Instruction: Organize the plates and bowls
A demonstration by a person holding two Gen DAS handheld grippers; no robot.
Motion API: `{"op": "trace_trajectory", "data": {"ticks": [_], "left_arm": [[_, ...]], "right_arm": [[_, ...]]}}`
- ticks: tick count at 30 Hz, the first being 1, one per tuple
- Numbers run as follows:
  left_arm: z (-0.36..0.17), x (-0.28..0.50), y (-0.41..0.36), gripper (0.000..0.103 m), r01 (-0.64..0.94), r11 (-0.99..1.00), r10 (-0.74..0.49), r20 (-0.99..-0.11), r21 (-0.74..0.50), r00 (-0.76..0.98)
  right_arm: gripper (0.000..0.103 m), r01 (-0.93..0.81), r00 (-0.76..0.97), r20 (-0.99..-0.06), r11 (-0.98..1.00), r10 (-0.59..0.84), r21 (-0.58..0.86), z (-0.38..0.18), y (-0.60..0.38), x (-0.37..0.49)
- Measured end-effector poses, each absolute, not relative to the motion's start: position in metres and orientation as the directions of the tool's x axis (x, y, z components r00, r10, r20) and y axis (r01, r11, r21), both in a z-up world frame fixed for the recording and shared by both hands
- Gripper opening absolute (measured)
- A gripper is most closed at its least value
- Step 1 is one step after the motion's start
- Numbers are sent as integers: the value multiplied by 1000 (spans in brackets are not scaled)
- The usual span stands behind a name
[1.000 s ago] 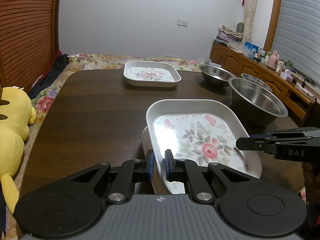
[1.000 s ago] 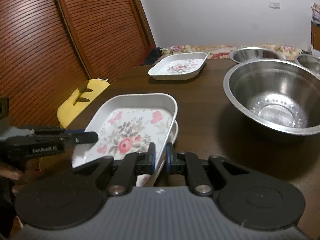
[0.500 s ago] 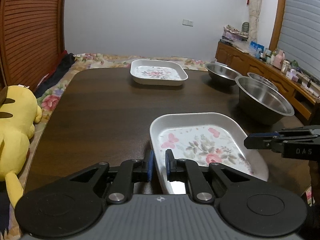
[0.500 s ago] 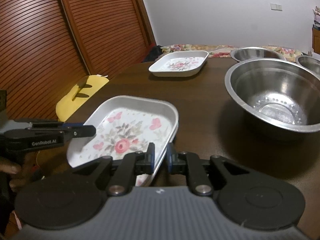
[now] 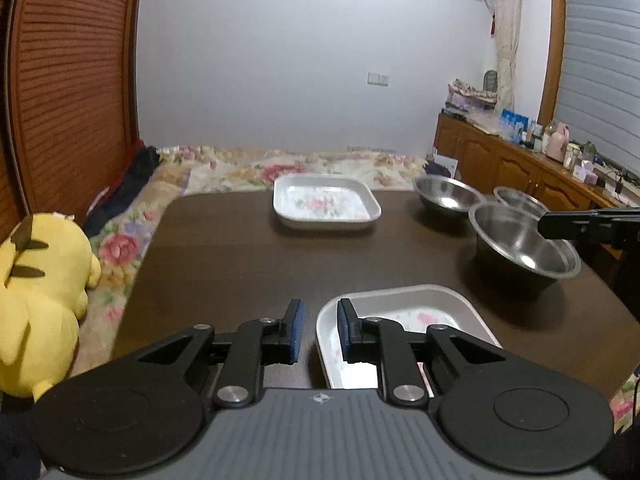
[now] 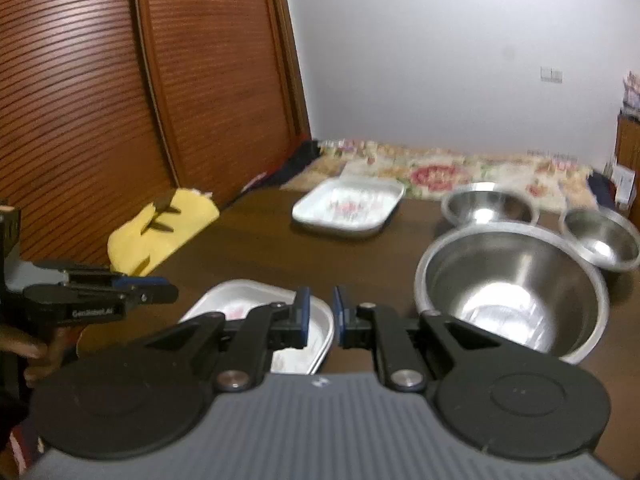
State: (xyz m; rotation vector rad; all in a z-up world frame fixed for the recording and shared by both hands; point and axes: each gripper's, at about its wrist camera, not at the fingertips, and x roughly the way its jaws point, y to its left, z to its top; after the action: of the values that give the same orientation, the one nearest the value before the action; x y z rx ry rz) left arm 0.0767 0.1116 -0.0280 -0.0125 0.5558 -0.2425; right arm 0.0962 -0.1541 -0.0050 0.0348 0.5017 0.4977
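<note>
Room, interior, dim even light. Rear wall [image 5: 280, 60] was plain white, with a pale switch plate [image 5: 378, 78] at mid height. Left side was closed by brown louvred wooden doors [image 6: 120, 92]. Dark brown wooden tabletop [image 5: 240, 256] filled the middle ground. Beyond its far edge lay a floral-patterned cover [image 5: 248, 168]; dark clothing [image 5: 128, 184] was heaped at the cover's left end by the doors. A yellow plush toy [image 5: 40, 300] lay just beside the tabletop's left edge. Along the right wall ran a low wooden cabinet [image 5: 500, 164] crowded with small bottles and boxes, contents too small to name. Above it hung a grey slatted blind [image 5: 600, 60] and a pale curtain [image 5: 506, 40] in a wooden frame.
</note>
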Motion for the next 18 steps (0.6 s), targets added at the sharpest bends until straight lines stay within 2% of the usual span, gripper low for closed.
{"op": "trace_trajectory", "data": {"ticks": [9,18], "left_arm": [[-9,88,108,23,238,969,-238,-482,-62,843],[-14,110,101,25,245,968,-240,-494,-57,836]], "right_arm": [[15,-451,800,-399,888,448,92,29,-164,101],[15,-453,802,-396,888,447,85,32,-161,114]]}}
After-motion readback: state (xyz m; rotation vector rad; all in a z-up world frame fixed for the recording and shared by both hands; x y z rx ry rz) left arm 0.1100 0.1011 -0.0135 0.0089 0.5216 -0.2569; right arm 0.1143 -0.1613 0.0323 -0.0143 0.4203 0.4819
